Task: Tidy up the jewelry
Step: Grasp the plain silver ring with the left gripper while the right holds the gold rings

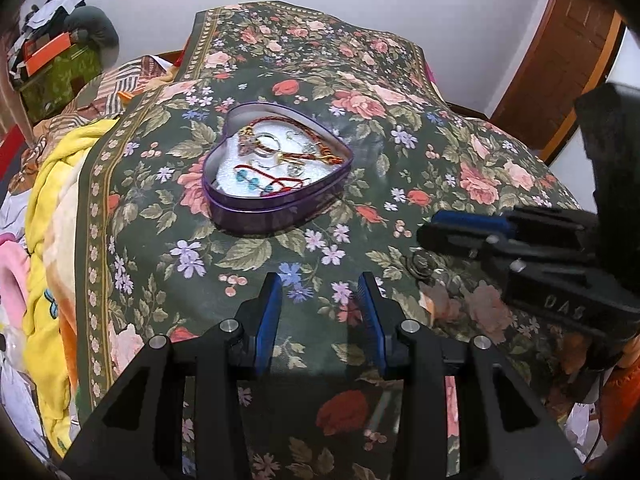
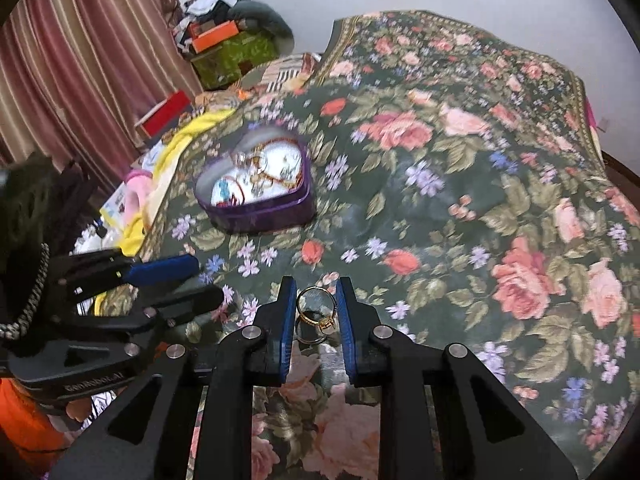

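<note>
The right gripper (image 2: pixel 316 308) is closed on a gold ring (image 2: pixel 316 308); the band stands between the two blue pads (image 2: pixel 289 320), touching both, and a second, silvery ring (image 2: pixel 310 336) hangs just below it, though whether the pads hold that one too cannot be told. The left gripper (image 1: pixel 320 312) holds nothing: its blue pads (image 1: pixel 266 320) stand apart with only the bedspread visible between them. In the left wrist view the right gripper comes in from the right edge, and a small dark round ornament (image 1: pixel 420 266) lies on the cloth just beneath its tips. Both tools hover over the near part of a dark green floral bedspread (image 2: pixel 460 200) covering a bed. Toward the middle of the bed, nearer its left edge, sits a purple heart-shaped tin (image 1: pixel 276 208), open, lined in white, with a red cord necklace (image 1: pixel 280 184), gold chains and small silvery rings inside. Beyond the left edge of the bedspread lie a yellow blanket (image 1: pixel 48 248) and other crumpled bedding, and a striped curtain (image 2: pixel 80 80) hangs behind.
</note>
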Tool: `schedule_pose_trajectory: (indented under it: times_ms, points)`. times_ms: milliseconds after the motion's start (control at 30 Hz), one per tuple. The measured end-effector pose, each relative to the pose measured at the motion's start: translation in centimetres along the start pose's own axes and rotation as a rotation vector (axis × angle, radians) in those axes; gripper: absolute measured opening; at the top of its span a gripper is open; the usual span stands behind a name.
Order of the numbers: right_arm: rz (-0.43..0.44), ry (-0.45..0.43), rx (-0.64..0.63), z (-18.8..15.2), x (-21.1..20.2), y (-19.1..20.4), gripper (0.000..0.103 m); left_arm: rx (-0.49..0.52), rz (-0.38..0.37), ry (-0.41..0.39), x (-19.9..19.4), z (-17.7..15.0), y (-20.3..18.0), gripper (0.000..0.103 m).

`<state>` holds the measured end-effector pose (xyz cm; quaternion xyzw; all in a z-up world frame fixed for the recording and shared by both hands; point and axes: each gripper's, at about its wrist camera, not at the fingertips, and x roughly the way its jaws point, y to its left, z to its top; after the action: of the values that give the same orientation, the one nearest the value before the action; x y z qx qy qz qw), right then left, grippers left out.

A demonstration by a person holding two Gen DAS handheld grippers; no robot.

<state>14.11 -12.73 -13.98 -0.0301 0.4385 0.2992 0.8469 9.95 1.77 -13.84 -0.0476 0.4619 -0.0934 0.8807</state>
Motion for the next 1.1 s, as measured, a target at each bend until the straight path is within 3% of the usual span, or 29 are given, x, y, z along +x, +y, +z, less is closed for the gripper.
schedule_pose_trajectory:
  times_ms: [267,567,833,867,967,1100]
  points:
    - [-0.040,-0.062,0.036,0.0,-2.9,-2.1,0.018,0.038,-0.040,0.007,-0.1,0.5,-2.2,0.041]
    - [-0.067,-0.071,0.082,-1.0,-4.3,-4.5,0.018,0.088,-0.097,0.050,1.9,1.0,-5.5,0.041]
    - [-0.062,-0.084,0.101,-1.3,-5.0,-5.5,0.018,0.110,-0.075,0.063,4.0,1.2,-6.9,0.041]
    - [-0.060,-0.084,0.103,-1.4,-5.0,-5.6,0.018,0.108,-0.068,0.055,4.1,1.2,-7.0,0.039]
    - [-0.056,-0.083,0.104,-1.4,-4.9,-5.5,0.018,0.110,-0.037,0.046,4.2,1.2,-7.0,0.023]
    - [-0.050,-0.084,0.098,-1.2,-4.7,-5.0,0.018,0.092,-0.049,0.042,3.9,1.2,-6.4,0.021]
